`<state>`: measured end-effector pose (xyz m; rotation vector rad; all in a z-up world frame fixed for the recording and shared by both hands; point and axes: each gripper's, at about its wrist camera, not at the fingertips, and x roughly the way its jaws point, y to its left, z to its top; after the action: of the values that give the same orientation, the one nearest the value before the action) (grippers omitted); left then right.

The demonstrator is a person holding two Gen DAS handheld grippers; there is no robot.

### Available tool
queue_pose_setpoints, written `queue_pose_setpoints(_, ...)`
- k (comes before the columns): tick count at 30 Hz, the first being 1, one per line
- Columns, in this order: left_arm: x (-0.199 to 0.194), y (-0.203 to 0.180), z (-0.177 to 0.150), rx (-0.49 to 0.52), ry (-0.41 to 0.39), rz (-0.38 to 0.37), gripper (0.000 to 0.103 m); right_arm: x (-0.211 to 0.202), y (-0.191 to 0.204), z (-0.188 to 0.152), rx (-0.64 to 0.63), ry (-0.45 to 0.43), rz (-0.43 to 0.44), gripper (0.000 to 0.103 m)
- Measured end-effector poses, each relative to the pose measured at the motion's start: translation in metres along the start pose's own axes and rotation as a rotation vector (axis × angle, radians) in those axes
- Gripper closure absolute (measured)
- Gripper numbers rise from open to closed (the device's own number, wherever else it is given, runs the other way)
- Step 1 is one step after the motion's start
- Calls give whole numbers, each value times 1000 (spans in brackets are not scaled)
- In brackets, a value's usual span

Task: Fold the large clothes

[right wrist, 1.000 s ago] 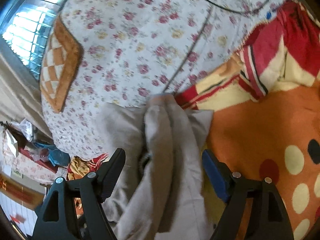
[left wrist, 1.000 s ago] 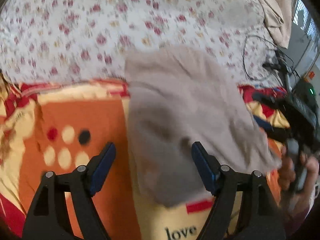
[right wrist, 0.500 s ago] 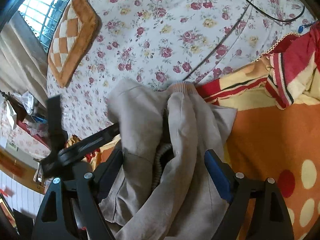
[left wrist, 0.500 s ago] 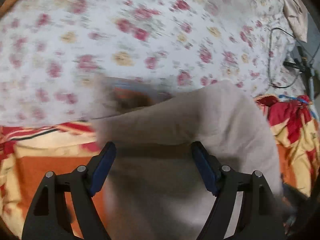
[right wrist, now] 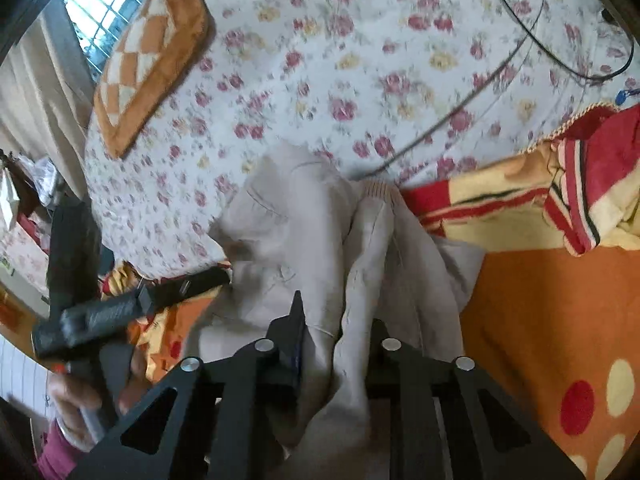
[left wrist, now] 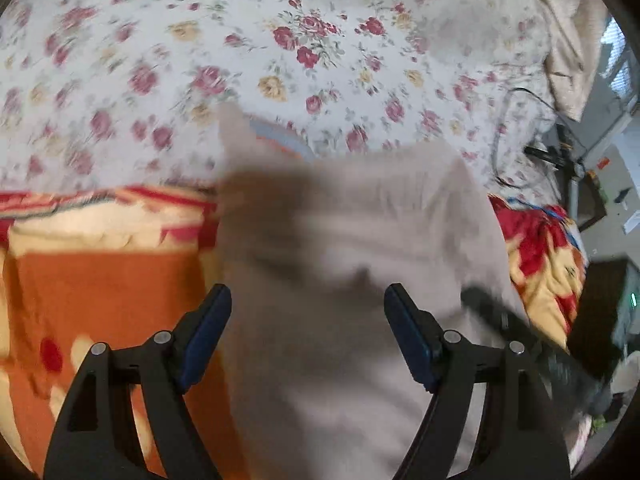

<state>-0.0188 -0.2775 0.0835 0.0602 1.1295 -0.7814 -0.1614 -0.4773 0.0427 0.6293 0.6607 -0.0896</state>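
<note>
Your right tool (right wrist: 336,344) is clamped on a bunched fold of the beige garment (right wrist: 320,240), which lies on the orange blanket (right wrist: 540,320) at the floral sheet's (right wrist: 320,60) edge. Your left tool (left wrist: 308,336) hangs wide open over it.

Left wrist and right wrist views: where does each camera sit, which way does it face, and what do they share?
Left wrist: on the left gripper, looking along its open jaws at the beige garment; the other gripper's dark body shows at lower right.
Right wrist: on the right gripper, jaws shut on the garment; the person's left hand shows at lower left.
Shared: garment, floral sheet, orange blanket.
</note>
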Motion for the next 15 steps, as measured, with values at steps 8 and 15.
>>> queue_pose_setpoints(8, -44, -8, -87, 121, -34, 3, 24, -23, -29, -13, 53, 11, -158, 96)
queue_pose_setpoints(15, -46, -31, -133, 244, -35, 62, 24, -58, -51, -14, 272, -21, -3, 39)
